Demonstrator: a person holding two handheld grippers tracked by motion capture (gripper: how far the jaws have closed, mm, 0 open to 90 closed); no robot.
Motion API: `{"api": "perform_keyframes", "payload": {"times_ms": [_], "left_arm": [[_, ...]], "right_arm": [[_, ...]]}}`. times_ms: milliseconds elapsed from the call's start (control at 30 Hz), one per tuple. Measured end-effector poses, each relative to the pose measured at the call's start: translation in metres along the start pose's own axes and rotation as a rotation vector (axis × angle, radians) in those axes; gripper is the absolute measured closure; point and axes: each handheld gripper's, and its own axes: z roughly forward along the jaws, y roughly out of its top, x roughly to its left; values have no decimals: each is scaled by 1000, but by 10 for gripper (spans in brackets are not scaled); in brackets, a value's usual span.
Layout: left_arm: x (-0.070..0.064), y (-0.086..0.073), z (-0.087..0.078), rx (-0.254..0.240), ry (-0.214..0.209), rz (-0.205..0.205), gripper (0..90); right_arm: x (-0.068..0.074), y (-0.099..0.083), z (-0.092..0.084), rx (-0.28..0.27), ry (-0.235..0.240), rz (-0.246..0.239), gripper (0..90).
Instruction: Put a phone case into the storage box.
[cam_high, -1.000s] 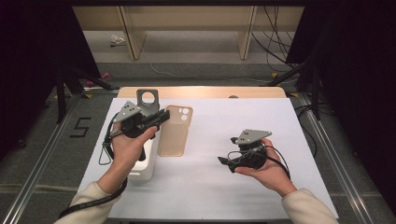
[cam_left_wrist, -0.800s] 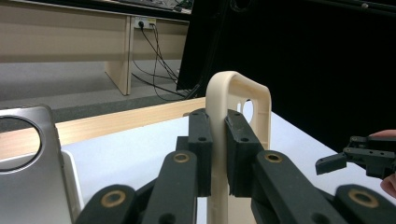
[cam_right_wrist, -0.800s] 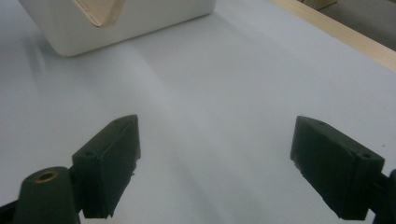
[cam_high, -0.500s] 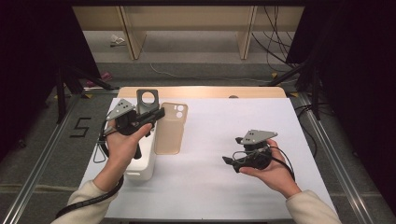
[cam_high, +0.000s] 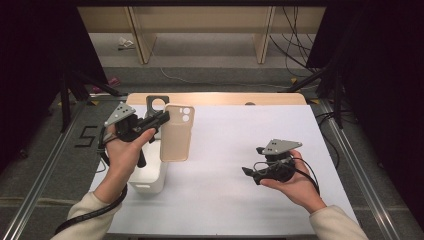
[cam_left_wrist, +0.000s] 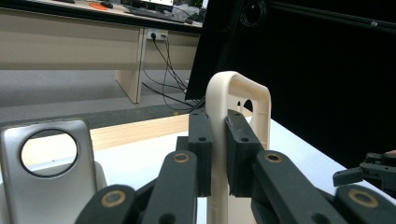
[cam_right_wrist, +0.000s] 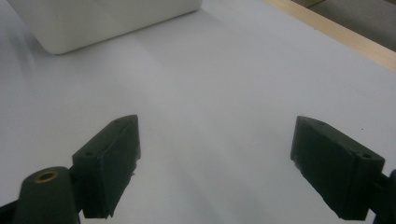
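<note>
A beige phone case (cam_high: 176, 135) hangs upright above the white table, clear of its surface. My left gripper (cam_high: 162, 119) is shut on one long side rail of it. In the left gripper view the rounded rim of the case (cam_left_wrist: 236, 88) rises between the two black pads (cam_left_wrist: 201, 140), which press on it from both sides. My right gripper (cam_high: 248, 172) is held low over the table on the right, pointing left. Its jaws stand wide apart in the right gripper view (cam_right_wrist: 215, 163), with nothing but bare white surface between them.
A white box (cam_high: 147, 177) stands under my left forearm and also appears as the white box (cam_right_wrist: 102, 18) at top left. A grey plate with a round hole (cam_high: 156, 102) (cam_left_wrist: 44, 172) stands behind it. A wooden strip (cam_high: 225, 98) marks the table's far edge.
My left hand has shifted slightly to the left with the phone case, which now stands a little more upright. The right hand has stayed put.
</note>
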Motion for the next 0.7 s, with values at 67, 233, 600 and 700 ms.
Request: {"api": "perform_keyframes", "payload": {"times_ms": [67,233,600,700], "left_arm": [[2,1,-1,-2,4,-1,820],[5,5,-5,-11,10,-4,821],[12,9,-10,-26,28,-6,821],[15,10,-11,-28,33,-9,821]], "right_arm": [[-1,-1,-1,-1,-1,2,166],[-2,-2,-2,-1,-6,8,166],[-3,-4,-4,-1,-8,12,165],[-4,-4,-4,-4,-9,17,165]]}}
